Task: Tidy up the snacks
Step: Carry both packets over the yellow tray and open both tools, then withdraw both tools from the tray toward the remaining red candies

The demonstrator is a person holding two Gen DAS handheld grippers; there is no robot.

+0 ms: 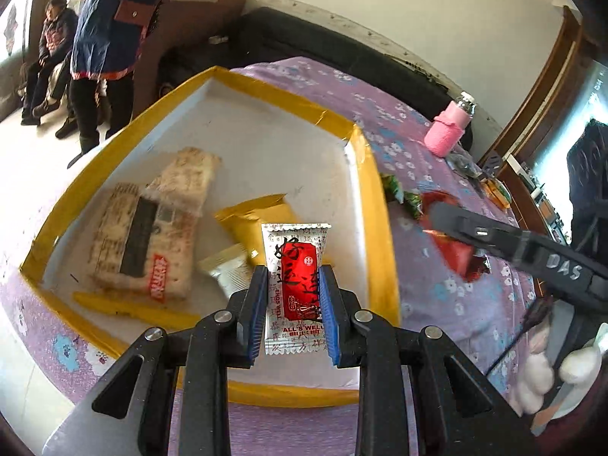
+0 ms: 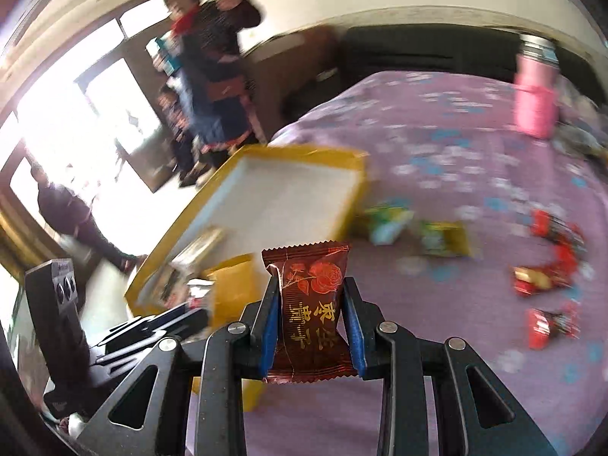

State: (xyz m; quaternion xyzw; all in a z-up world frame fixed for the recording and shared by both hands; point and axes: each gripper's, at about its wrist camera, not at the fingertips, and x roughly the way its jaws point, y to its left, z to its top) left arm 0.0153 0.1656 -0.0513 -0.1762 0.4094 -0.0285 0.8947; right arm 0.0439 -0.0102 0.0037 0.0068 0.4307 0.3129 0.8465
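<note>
My left gripper [image 1: 293, 279] is shut on a white and red snack packet [image 1: 296, 288] and holds it above the yellow-rimmed white box [image 1: 374, 205]. In the box lie two beige cracker packs [image 1: 152, 228], a gold packet [image 1: 258, 224] and a small white packet [image 1: 230, 271]. My right gripper [image 2: 311, 288] is shut on a dark red rose-print snack packet [image 2: 309, 304], held over the purple cloth to the right of the box [image 2: 296, 197]. The right gripper also shows in the left wrist view [image 1: 494, 235], over red packets there.
Loose green packets [image 2: 418, 231] and red packets [image 2: 551, 277] lie on the purple flowered cloth [image 2: 437, 144]. A pink-sleeved bottle [image 1: 450, 125] stands at the far side. A black sofa [image 1: 326, 45] is behind the table. People stand and sit at the left [image 1: 102, 38].
</note>
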